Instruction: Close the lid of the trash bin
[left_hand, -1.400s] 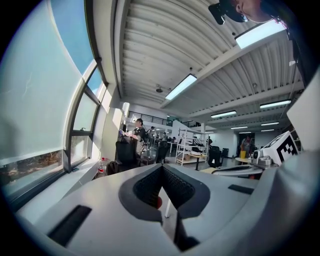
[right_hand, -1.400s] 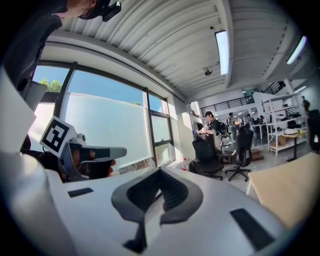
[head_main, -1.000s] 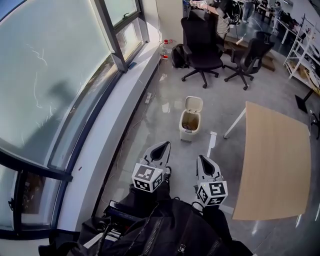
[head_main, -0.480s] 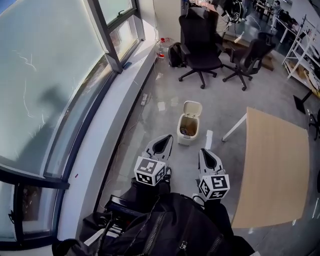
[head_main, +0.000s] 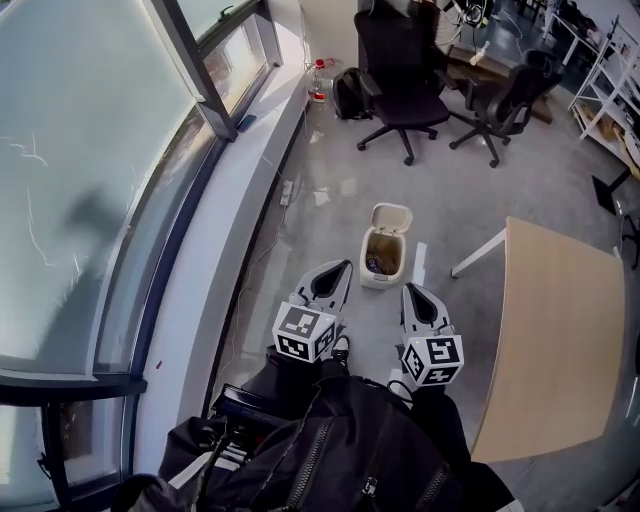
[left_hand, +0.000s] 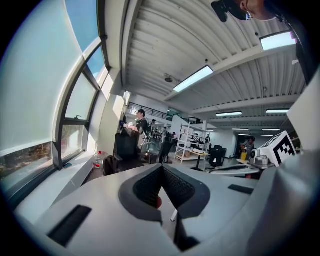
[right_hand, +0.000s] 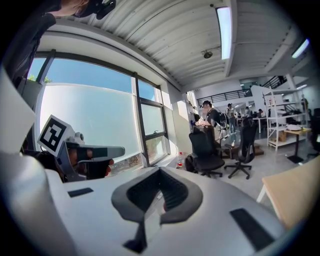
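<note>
1. Both grippers are out in front of the person, and the trash bin (head_main: 383, 262) sits on the grey floor ahead of them and below them; neither one is touching it.
2. The left gripper (head_main: 336, 270) has its jaws together with nothing between them; its own view shows the tips meeting on air.
3. It's the same with the right gripper (head_main: 413, 292): jaws closed and carrying nothing.
4. The bin is open; its lid (head_main: 391, 216) stands up on the side of the bin farthest from the person, so the hinge looks to be on that far edge and the mouth faces up; something brownish shows inside.
5. Here's the relation that matters: seen from the head, the bin lies between the lines of the two grippers, a touch nearer the right gripper's line than the left's; the right gripper looks the handier of the two.
6. The lid's free edge is at the top, beyond the bin's mouth; judging from that, the closing push has to come from behind or above the lid, back towards the person and down onto the rim.
7. A closed tip should do for a push like that; no grip looks necessary.
8. To the bin's right stands the table (head_main: 560, 330), with its white leg near the bin; that side is tighter for the right gripper's approach.
</note>
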